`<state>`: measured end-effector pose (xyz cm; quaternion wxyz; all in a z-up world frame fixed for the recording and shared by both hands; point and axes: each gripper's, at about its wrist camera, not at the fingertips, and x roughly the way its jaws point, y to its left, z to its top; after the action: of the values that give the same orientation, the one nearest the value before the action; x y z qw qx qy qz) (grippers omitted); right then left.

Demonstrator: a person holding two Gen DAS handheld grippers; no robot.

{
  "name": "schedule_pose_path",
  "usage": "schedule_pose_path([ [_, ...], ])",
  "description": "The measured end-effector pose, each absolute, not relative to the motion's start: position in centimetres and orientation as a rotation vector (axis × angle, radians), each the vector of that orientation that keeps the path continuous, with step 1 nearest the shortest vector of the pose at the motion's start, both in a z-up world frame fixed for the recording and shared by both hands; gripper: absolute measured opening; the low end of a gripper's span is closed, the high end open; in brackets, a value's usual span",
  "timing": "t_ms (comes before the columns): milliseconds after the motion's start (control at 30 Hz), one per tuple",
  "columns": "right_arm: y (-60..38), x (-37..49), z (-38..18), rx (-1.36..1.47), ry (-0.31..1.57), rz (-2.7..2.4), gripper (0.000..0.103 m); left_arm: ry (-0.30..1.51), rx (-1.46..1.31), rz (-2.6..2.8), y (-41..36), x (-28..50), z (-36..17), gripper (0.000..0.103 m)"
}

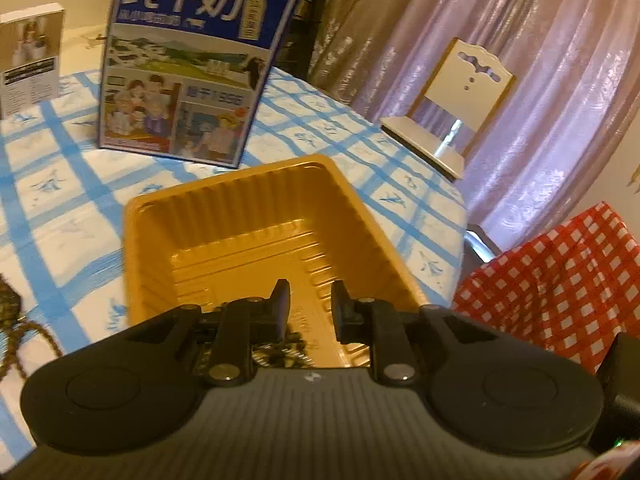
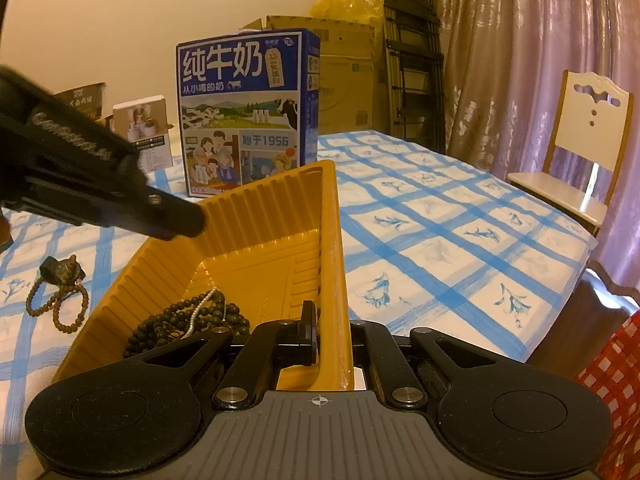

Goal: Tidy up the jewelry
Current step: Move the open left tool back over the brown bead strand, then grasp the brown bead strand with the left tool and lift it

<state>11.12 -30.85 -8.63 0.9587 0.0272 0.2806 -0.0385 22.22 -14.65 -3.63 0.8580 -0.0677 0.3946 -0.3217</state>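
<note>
A gold plastic tray (image 2: 256,216) with ribbed walls sits on the desk (image 2: 440,240), which is covered in a white cloth with a blue grid and small blue flowers. The right gripper (image 2: 332,336) is clamped tight on the tray's right wall: one finger shows inside the tray against the wall, and the other is hidden behind the wall on the outside. Inside the tray, near its front left, lies a heap of dark beaded strands (image 2: 184,320) with a thin pale pearl-like chain (image 2: 202,304) running across it.

The left gripper (image 1: 310,304) hangs over the tray from the left side, its fingers pointing down into it. Its jaws stand a narrow gap apart with nothing between them; the dark beads (image 1: 280,344) show just below and behind its left finger, apart from the pads. In the right wrist view the same tool appears as a blurred black shape (image 2: 176,220) crossing the tray's left rim.

On the cloth left of the tray, toward the desk's left edge, lie a brown bead bracelet (image 2: 60,308) in loose loops and a dark lump (image 2: 62,270) touching it; I cannot tell what the lump is.

Behind the tray stands a blue milk carton box (image 2: 244,120) with printed pictures, and left of it a small white box (image 2: 144,132). Past the desk's far right corner are a white chair (image 2: 588,136) and mauve curtains (image 2: 520,60). A red-and-white checked cloth (image 1: 560,280) shows at the desk's near right.
</note>
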Motion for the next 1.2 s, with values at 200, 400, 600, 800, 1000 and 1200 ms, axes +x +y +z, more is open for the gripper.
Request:
schedule_pose_path([
  [200, -30.9, 11.1, -8.6, 0.055, 0.571, -0.078, 0.004, 0.813, -0.127, -0.589, -11.4, 21.6, -3.3, 0.025],
  [400, -30.9, 11.0, -8.7, 0.057, 0.572, -0.079, 0.004, 0.806, -0.107, -0.478, -7.0, 20.6, -3.2, 0.027],
  [600, -30.9, 11.0, -8.7, 0.057, 0.572, -0.081, 0.004, 0.836, -0.054, -0.343, -2.3, 18.9, -4.7, 0.027],
  [800, -30.8, 10.8, -8.7, 0.046, 0.560, -0.093, 0.004, 0.879, -0.024, -0.244, 1.3, 17.6, -6.7, 0.027],
  [1000, -30.8, 10.8, -8.6, 0.035, 0.550, -0.113, 0.004, 0.875, 0.035, -0.208, 2.6, 17.7, -7.9, 0.027],
  [1200, -31.3, 10.8, -8.5, 0.026, 0.540, -0.144, 0.004, 0.861, 0.058, -0.215, 2.3, 19.5, -8.8, 0.027],
])
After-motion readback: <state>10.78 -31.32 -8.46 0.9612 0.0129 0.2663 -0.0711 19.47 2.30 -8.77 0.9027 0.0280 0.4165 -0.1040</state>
